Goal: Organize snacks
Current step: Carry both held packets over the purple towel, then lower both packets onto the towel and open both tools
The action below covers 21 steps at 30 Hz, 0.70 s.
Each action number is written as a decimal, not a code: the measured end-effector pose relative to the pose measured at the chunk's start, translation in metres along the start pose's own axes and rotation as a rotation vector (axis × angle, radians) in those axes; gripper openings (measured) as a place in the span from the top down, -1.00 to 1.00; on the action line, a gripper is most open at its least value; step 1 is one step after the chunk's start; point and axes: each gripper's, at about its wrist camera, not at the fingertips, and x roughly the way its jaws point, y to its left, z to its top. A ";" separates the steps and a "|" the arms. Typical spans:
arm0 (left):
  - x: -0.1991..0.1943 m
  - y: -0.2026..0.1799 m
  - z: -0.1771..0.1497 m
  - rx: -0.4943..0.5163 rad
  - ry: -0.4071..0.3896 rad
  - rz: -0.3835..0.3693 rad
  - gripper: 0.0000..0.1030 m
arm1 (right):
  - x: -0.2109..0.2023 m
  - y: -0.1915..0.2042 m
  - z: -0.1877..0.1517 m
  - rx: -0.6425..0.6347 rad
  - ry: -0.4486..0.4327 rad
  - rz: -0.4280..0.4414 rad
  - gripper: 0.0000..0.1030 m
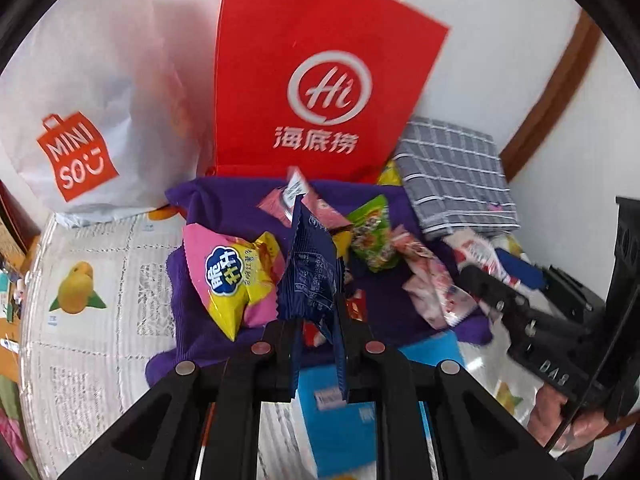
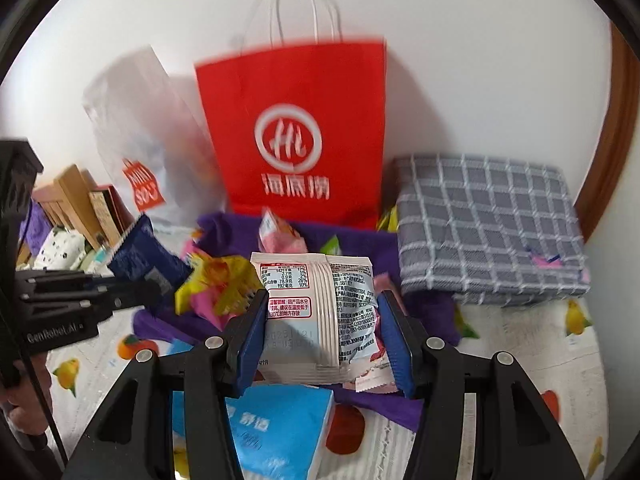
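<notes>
We hold a blue pack (image 1: 310, 276) tight in the left hand-held gripper (image 1: 316, 328) and a white pack (image 2: 320, 316) in the right hand-held gripper (image 2: 320, 332), above the purple cloth (image 1: 192, 208), so we should lift both high over the red bag (image 2: 296, 128) before letting go.

Red paper bag (image 2: 296, 136) and white bag (image 2: 148, 148) are blocking the wall side; folded checked cloth (image 2: 492, 228) is closing off the right; fruit-print table cover (image 1: 88, 280) is lying open on the left.
</notes>
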 end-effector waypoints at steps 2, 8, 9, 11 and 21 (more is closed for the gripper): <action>0.013 0.001 0.003 0.001 0.025 0.005 0.74 | 0.017 -0.001 -0.003 0.002 0.030 0.002 -0.04; 0.038 0.003 0.010 0.005 0.059 0.065 0.74 | 0.050 0.000 -0.003 -0.018 0.075 -0.017 -0.04; 0.040 0.004 0.010 0.000 0.065 0.061 0.74 | 0.054 0.000 -0.003 -0.018 0.082 -0.020 -0.04; 0.042 0.004 0.010 -0.001 0.071 0.059 0.73 | 0.062 -0.002 -0.003 -0.013 0.103 -0.020 -0.06; 0.032 -0.001 0.014 0.034 0.028 0.110 -0.12 | 0.073 -0.005 -0.003 0.016 0.125 -0.026 -0.31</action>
